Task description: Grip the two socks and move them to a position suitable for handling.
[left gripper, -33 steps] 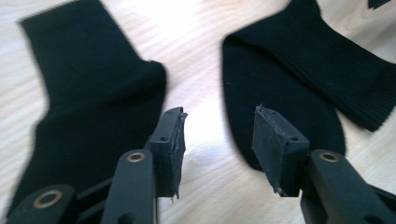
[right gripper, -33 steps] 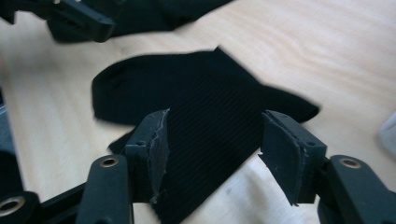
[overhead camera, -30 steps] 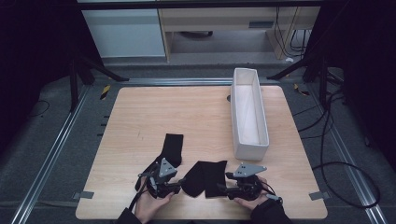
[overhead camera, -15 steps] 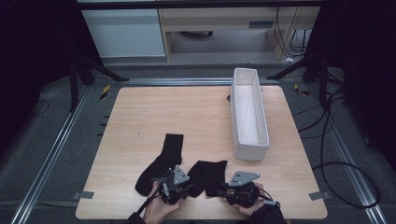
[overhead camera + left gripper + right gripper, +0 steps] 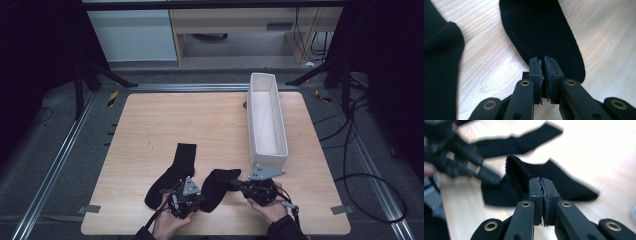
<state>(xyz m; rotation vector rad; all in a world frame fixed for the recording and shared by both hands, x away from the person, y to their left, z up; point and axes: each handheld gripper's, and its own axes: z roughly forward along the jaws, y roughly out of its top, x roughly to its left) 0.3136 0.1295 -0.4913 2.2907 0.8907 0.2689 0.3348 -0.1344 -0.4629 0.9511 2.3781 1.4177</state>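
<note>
Two black knitted socks lie at the lower centre of the pale wooden worktop (image 5: 150, 120). The crumpled sock (image 5: 218, 186) is clamped by both the left tool (image 5: 199, 198) and right tool (image 5: 235, 183). The long sock (image 5: 172, 172) lies untouched; the white oblong bin (image 5: 280, 150) at right appears empty, so little is judged done.

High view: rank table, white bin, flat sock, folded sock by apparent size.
1. Table, clearly largest.
2. White bin.
3. Flat sock, stretched out at left.
4. Folded sock, bunched between the tongs and partly hidden by them, so it looks smallest; its true size may match the flat one.
</note>
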